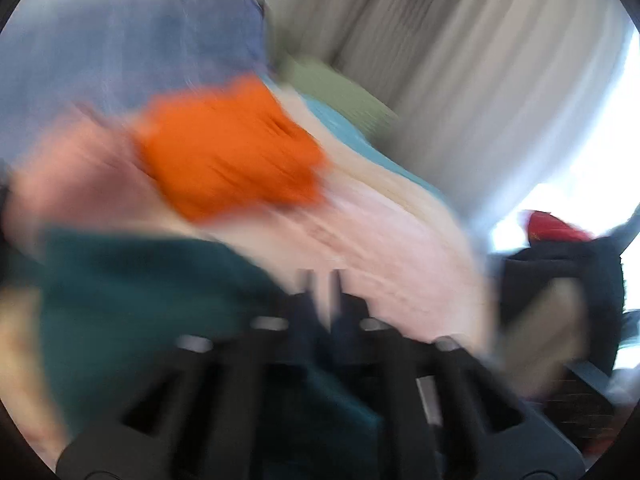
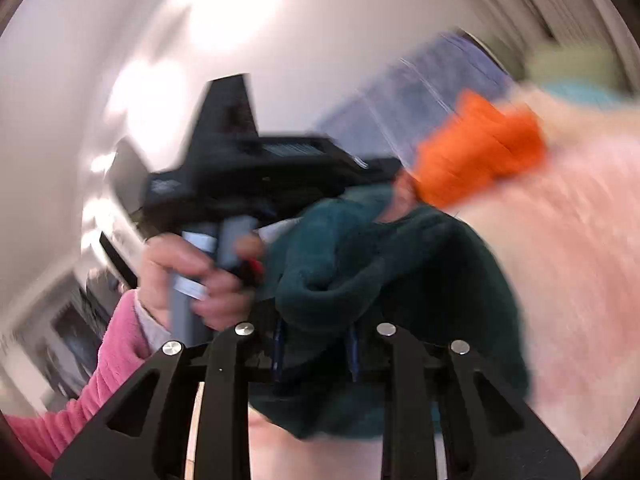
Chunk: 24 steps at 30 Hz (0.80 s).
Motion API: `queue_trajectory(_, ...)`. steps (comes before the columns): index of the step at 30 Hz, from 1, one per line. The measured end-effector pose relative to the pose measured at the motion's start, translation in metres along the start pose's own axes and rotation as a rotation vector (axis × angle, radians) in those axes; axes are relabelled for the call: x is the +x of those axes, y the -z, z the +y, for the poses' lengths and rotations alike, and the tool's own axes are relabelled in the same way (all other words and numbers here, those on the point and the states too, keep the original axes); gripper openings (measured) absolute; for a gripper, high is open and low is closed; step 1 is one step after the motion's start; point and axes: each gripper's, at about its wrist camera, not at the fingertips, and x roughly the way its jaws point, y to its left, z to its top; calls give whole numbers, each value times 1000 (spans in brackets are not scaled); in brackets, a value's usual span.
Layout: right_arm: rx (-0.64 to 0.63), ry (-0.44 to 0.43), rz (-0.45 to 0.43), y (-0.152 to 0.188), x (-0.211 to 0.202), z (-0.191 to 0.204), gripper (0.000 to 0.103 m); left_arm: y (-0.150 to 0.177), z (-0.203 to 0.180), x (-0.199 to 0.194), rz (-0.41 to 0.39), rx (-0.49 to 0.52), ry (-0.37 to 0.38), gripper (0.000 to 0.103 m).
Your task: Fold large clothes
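Observation:
A dark green fleece garment point(image 2: 360, 264) hangs bunched in front of my right gripper point(image 2: 316, 344), which is shut on a thick fold of it. In the blurred left wrist view the same green garment point(image 1: 152, 300) fills the lower left and runs under my left gripper point(image 1: 322, 280). Its two fingers stand almost together, and I cannot tell whether cloth is pinched between them. In the right wrist view a hand point(image 2: 188, 276) in a pink sleeve point(image 2: 108, 372) grips the left tool's handle, just left of the garment.
A pink bed cover point(image 1: 380, 248) lies beyond, with an orange garment point(image 1: 228, 152) on it. A blue-purple cloth point(image 1: 140, 52), a green pillow point(image 1: 332, 88) and a teal strip point(image 1: 344, 128) sit farther back. Grey curtains point(image 1: 480, 80) hang behind; red and dark items point(image 1: 552, 236) sit right.

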Motion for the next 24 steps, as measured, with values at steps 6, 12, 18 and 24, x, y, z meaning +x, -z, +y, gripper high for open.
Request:
queue_trajectory(6,174,47,95,23,5,-60,27,20,3,82,101,-48,31,6)
queue_trajectory(12,253,-13,116,20,8,-68,56,24,-1,73,55,-23,119,20)
queue_trajectory(18,285,28,114,23,16,-76,28,22,-9,62,26,-17,71,25)
queue_trajectory(24,217,76,31,27,-12,-65,26,14,-34,-42,-201,258,-236,50)
